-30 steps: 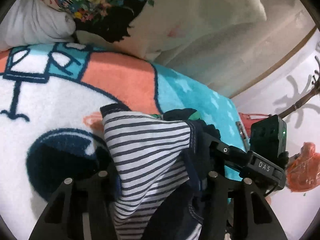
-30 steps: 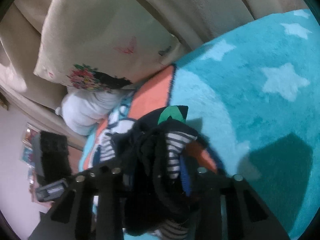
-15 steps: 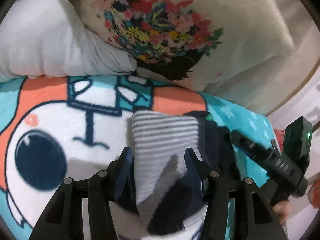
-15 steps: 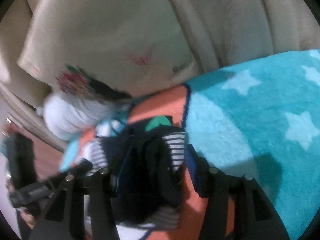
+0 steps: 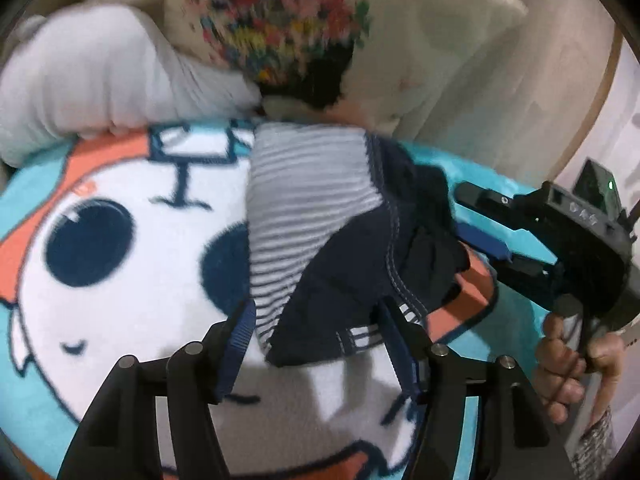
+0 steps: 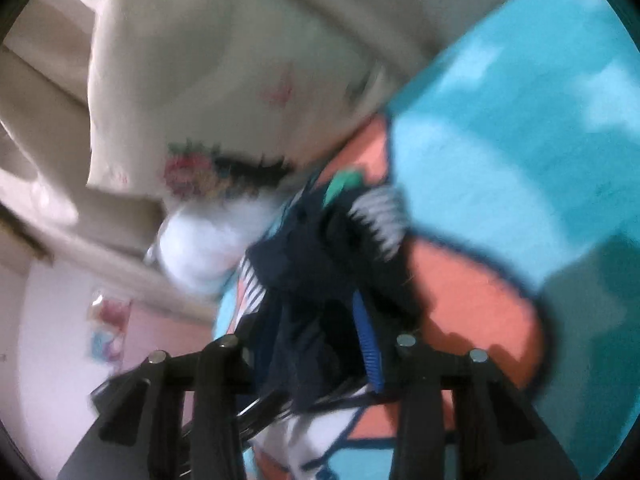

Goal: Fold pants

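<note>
Step in hand: the pants (image 5: 320, 216) are judged to be laid down on the blanket (image 5: 120, 280) after a fold, in front of the pillow (image 5: 420, 40)
Left jaws: the left gripper (image 5: 316, 344) is seen spread apart, with nothing clamped; the near hem of the pants lies just between and ahead of the two fingers
Right jaws: the right gripper (image 6: 304, 344) has dark cloth bunched between its fingers; whether it is clenched cannot be told, the view is blurred
Position of pants: striped side to the left of the left jaws' axis, navy side to the right, resting on the blanket
Advice: the right jaws should be released only when the cloth is flat; the edges should be aligned, and the bunched navy part smoothed before withdrawal
</note>
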{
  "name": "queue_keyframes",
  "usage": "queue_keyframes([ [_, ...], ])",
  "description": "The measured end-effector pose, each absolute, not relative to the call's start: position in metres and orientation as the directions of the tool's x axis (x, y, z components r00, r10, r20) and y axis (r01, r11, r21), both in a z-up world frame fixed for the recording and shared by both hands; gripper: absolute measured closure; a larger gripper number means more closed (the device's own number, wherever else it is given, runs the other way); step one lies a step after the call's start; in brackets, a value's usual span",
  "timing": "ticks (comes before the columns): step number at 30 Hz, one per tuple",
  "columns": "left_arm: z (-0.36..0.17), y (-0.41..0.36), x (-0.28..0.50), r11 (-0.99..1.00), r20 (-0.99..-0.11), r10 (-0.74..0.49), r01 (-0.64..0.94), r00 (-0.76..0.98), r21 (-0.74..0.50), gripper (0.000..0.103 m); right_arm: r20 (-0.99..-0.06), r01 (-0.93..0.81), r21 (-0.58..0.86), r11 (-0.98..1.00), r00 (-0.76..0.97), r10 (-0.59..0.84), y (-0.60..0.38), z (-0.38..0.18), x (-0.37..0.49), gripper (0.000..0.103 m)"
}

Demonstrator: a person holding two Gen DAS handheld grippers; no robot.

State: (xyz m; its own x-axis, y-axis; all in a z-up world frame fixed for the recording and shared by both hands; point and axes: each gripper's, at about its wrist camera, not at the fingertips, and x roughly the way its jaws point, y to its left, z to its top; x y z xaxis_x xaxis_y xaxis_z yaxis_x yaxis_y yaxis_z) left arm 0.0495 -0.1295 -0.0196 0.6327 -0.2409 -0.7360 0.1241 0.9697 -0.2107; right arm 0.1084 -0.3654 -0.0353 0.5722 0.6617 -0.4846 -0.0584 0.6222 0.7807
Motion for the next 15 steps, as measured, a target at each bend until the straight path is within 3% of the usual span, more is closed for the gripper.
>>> queue_keyframes([
  [1, -0.012, -0.126, 0.04, 0.974, -0.708, -0.219, 0.113, 0.671, -0.195, 0.031, -0.503, -0.048, 0.737, 0.675, 0.629, 0.593, -0.371, -0.026, 0.102, 0.044],
  [3, 0.001, -0.121, 0.024, 0.985, -0.657, -0.159, 0.077, 0.737, -0.153, 0.028, -0.486, -0.059, 0.716, 0.695, 0.672, 0.558, -0.376, -0.015, 0.092, 0.044],
  [7, 0.029, -0.121, -0.015, 0.995, -0.448, 0.092, -0.097, 0.889, 0.013, 0.005, -0.488, -0.063, 0.697, 0.714, 0.688, 0.537, -0.368, -0.012, 0.074, 0.044],
  [10, 0.046, -0.116, -0.041, 0.98, -0.297, 0.199, -0.195, 0.934, 0.043, 0.003, -0.515, -0.079, 0.635, 0.769, 0.698, 0.497, -0.361, -0.007, 0.062, 0.044],
  [13, 0.062, -0.108, -0.065, 0.977, -0.212, 0.209, -0.212, 0.955, 0.011, 0.0, -0.522, -0.116, 0.557, 0.822, 0.721, 0.456, -0.348, 0.003, 0.049, 0.044],
  [15, 0.067, -0.106, -0.068, 0.972, -0.202, 0.231, -0.235, 0.952, 0.008, 0.0, -0.521, -0.138, 0.496, 0.857, 0.743, 0.421, -0.337, 0.012, 0.038, 0.042],
])
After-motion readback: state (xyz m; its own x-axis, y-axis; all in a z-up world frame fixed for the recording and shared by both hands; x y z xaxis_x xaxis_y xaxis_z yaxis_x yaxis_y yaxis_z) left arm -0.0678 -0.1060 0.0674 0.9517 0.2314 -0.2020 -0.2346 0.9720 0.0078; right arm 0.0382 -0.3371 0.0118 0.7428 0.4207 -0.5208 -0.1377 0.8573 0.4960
